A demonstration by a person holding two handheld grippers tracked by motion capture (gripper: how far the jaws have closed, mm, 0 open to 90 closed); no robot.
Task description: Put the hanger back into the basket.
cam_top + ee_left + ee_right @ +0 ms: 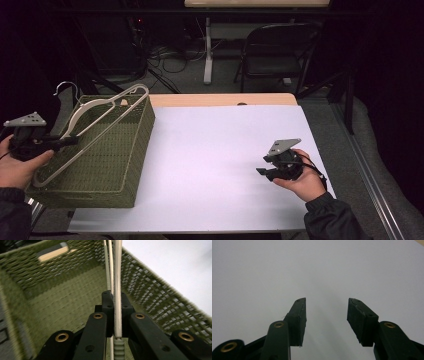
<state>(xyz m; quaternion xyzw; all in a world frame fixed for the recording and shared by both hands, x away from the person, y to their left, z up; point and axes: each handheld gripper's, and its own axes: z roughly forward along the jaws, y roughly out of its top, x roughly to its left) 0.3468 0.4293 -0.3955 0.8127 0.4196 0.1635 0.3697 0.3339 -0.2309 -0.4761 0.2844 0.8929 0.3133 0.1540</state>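
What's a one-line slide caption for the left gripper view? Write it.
Left gripper clamped on a white hanger above the green woven basket.

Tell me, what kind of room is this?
Probably a lab or workshop for recording handling tasks: a white-covered table in a dark room, loose cables on the floor behind it, and a folding chair.

Dim room beyond the white table (225,150): 1 black folding chair (272,52), floor cables (170,62), grey carpet.
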